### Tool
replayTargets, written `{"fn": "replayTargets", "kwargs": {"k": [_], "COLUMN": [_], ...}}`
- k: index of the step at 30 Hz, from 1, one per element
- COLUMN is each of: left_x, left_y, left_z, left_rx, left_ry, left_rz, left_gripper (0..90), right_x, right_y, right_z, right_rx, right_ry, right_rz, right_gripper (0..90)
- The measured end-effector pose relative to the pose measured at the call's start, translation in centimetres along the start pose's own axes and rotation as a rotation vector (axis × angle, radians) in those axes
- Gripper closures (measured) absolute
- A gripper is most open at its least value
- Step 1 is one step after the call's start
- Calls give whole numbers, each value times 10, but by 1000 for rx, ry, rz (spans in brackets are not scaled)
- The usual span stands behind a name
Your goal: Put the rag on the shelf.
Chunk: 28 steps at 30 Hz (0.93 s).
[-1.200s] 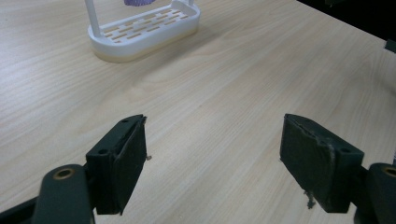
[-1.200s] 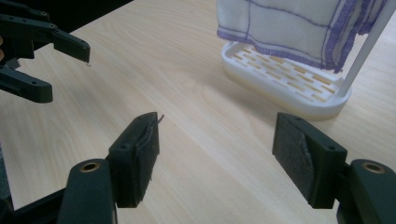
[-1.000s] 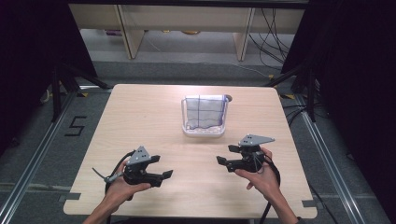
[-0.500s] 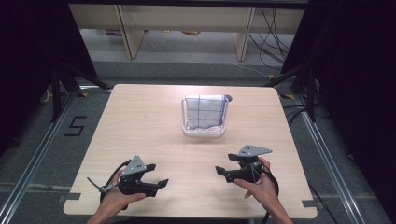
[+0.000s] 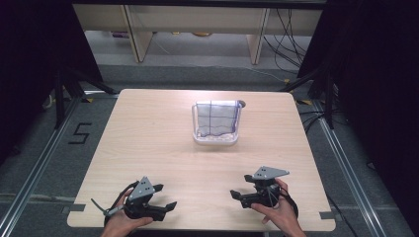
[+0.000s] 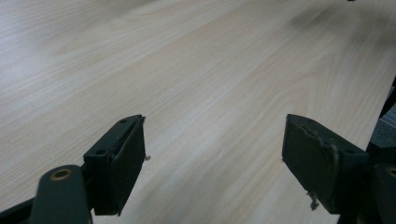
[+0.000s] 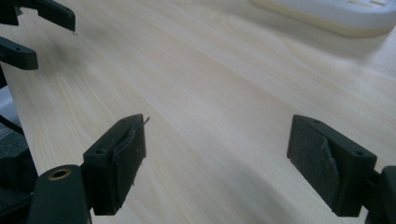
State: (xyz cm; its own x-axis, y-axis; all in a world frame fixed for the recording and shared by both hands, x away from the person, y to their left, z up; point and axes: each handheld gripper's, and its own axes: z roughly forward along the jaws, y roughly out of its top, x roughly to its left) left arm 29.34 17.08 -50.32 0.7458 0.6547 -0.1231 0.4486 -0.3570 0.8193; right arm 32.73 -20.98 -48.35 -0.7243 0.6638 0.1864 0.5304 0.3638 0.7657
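**Both grippers low at the near edge, jaws wide and empty**

The left gripper [image 5: 165, 196] sits just over the wooden table [image 5: 163, 133] at its near left corner, held in the person's left hand [image 5: 121, 224]. Its long axis runs roughly across the table, with the jaws pointing toward the right and slightly away from the person. In the left gripper view its two black pads [image 6: 128, 161] stand far apart, with bare wood grain between them and nothing in their grasp.

The right gripper [image 5: 238, 196] sits near the right part of the same near edge, held in the right hand [image 5: 276, 212]. Its long axis also lies across the table, but it points the other way, toward the left gripper, so the two sets of jaws face each other with a stretch of table between them. Its jaws have just been opening; in the right gripper view they are spread wide, and bare tabletop lies between the pads [image 7: 313, 156].

Well apart from both grippers, beyond the middle of the table, stands a white tray [image 5: 215, 140] holding a checked cloth [image 5: 215, 118], which rises upright from it. The tray's pale near rim shows in the right gripper view, at the top right.
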Motion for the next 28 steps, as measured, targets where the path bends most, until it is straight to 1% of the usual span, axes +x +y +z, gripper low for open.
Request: {"fn": "replayTargets", "kwargs": {"k": [1,2,3,4,5,6,7,8,9,10,12,13,14,15,16,17,18,20,22,23,24,25,26,27,28], "left_x": [-2,-3,-4,-4,-5,-5,-5,-4,-4,-3,-2,-2,-2,-1,-2,-2,-2,-2,-1,-1,-2,-1,-2,-1,0], "left_y": [0,-1,-2,-3,-4,-4,-4,-4,-4,-4,-4,-4,-4,-4,-5,-5,-5,-5,-5,-5,-5,-5,-6,-6,-6], "left_z": [-1,-1,-2,-2,-1,-1,0,0,0,0,0,0,0,0,0,0,1,1,1,1,2,2,2,2,3], "left_rx": [-7,-12,-8,-5,-12,-10,-11,-4,3,-3,-2,-2,-3,-3,-3,-5,-4,-2,14,8,6,8,4,9,-4], "left_ry": [-1,-1,2,4,-3,-1,-1,2,5,7,8,8,7,4,9,10,9,4,12,6,9,6,5,5,5], "left_rz": [-3,1,1,9,-4,2,-2,4,-1,-8,-13,-13,-15,-8,-21,-19,-19,-16,-2,-9,-12,-8,-17,-9,-7], "left_gripper": [212,211,208,207,204,198,195,194,193,189,181,179,178,177,176,174,174,174,173,173,173,173,173,173,173], "right_x": [2,3,7,5,9,9,10,11,12,13,15,16,16,16,16,16,16,16,16,16,16,16,17,17,17], "right_y": [-2,-3,-6,-7,-9,-11,-12,-14,-14,-15,-16,-16,-16,-16,-16,-16,-16,-16,-16,-16,-16,-16,-16,-16,-16], "right_z": [-2,-3,-4,-3,-4,-5,-5,-5,-5,-5,-3,-4,-3,-2,-1,-2,-2,-1,-1,-1,-1,-1,-1,-2,-2], "right_rx": [12,19,31,16,28,38,37,41,48,53,67,70,63,63,64,78,79,76,77,75,75,79,81,77,77], "right_ry": [-17,-15,-8,-2,-11,-4,-11,-18,-16,-23,-25,-29,-31,-31,-28,-17,-19,-20,-20,-20,-23,-23,-23,-33,-35], "right_rz": [0,-2,21,-17,-2,-35,-43,-54,-68,-65,-93,-87,-89,-91,-103,-98,-97,-99,-100,-98,-98,-95,-91,-100,-101], "right_gripper": [200,199,198,196,193,188,183,178,176,174,173,173,173,173,173,173,173,173,173,173,173,173,173,174,174]}}
